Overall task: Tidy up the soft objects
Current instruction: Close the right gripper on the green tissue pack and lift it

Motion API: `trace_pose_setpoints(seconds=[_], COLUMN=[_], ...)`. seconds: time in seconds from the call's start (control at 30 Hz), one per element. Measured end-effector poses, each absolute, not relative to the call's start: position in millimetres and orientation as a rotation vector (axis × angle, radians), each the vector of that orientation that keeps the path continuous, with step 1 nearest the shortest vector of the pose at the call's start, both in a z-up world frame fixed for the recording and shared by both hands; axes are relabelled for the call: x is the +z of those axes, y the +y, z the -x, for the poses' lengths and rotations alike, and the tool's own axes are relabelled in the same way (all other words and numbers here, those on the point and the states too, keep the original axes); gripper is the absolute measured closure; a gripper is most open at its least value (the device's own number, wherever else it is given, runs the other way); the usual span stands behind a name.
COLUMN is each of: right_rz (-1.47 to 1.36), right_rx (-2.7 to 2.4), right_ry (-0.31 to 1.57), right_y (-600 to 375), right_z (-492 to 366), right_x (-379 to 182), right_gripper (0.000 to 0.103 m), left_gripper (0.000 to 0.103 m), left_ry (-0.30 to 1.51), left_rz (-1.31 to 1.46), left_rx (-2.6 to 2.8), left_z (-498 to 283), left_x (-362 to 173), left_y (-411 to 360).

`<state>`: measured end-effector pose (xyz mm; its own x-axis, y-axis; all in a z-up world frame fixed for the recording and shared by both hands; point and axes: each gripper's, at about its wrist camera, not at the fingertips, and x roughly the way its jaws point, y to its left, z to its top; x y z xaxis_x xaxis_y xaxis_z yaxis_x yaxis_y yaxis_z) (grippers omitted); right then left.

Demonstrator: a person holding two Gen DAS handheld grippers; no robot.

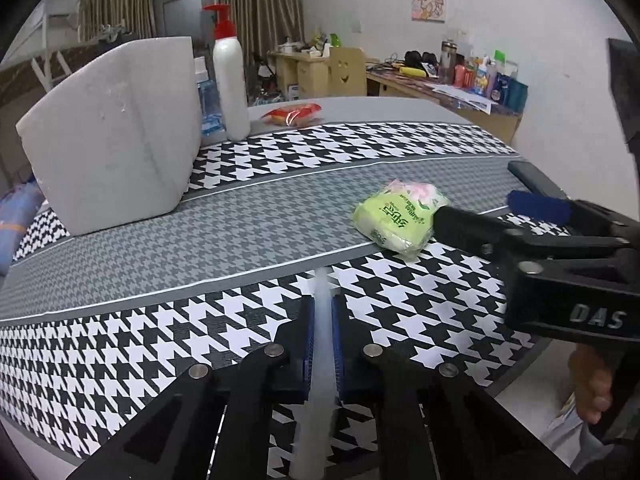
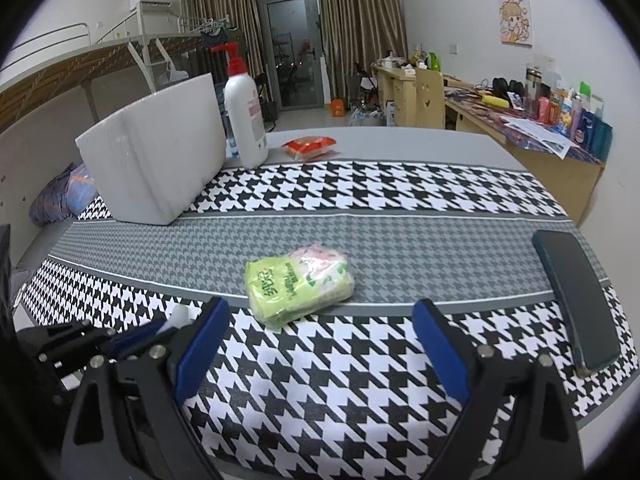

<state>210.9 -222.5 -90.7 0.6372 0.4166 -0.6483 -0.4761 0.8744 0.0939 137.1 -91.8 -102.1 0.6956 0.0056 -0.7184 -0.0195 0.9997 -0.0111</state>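
The left tool (image 1: 322, 312) is clamping a white translucent tube (image 1: 321, 344); the right tool (image 2: 320, 332) is gaping empty, with the green soft tissue pack (image 2: 298, 286) at its twelve o'clock, not yet sorted.

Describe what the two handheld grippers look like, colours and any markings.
Both are matte black plastic frames with round silver pivot pins and blue pads lining the inner faces of the fingers. The left gripper shows its pads edge-on. The right gripper has broad blue pads; in the left wrist view its body bears raised grey letters "DAS". No cables are visible.
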Motion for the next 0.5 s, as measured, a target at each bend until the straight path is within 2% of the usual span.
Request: trace_pose_setpoints(seconds=[0.5], right_rz=[0.125], right_rx=[0.551], right_ry=[0.807], right_y=[-193.6], right_z=[-241.4], right_x=[-100.1], right_gripper=[0.008], left_gripper=[0.094], left_ry=[0.751], left_rz=[0.053], left_rx=[0.0], left_z=[-134.2], left_x=[-86.0], left_y=[-74.2])
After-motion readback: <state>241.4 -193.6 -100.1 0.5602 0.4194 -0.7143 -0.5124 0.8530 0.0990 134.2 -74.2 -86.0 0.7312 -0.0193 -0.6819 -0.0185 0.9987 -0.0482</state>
